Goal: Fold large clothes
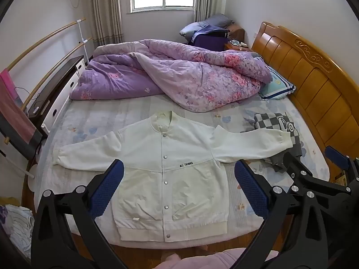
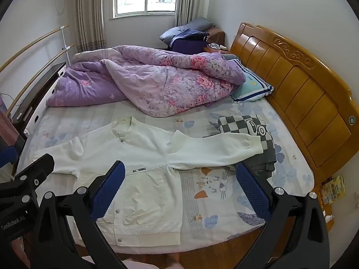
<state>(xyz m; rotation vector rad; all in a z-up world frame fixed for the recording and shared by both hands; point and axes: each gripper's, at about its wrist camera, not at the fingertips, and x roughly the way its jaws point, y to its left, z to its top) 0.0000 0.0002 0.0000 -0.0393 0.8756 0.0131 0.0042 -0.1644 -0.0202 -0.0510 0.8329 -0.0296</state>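
Observation:
A white snap-button jacket lies flat and face up on the bed, buttoned, with both sleeves spread out sideways. Its right sleeve rests partly on a checkered garment. My left gripper hovers open above the jacket's lower front, nothing between its blue pads. In the right wrist view the same jacket sits left of centre, and my right gripper hangs open over the jacket's right hem and the bare sheet, touching nothing. The right gripper's black frame shows at the right edge of the left wrist view.
A rumpled purple floral quilt fills the far half of the bed. A light blue pillow lies by the wooden headboard. A dark cabinet and rails stand at the left. The sheet right of the jacket is bare.

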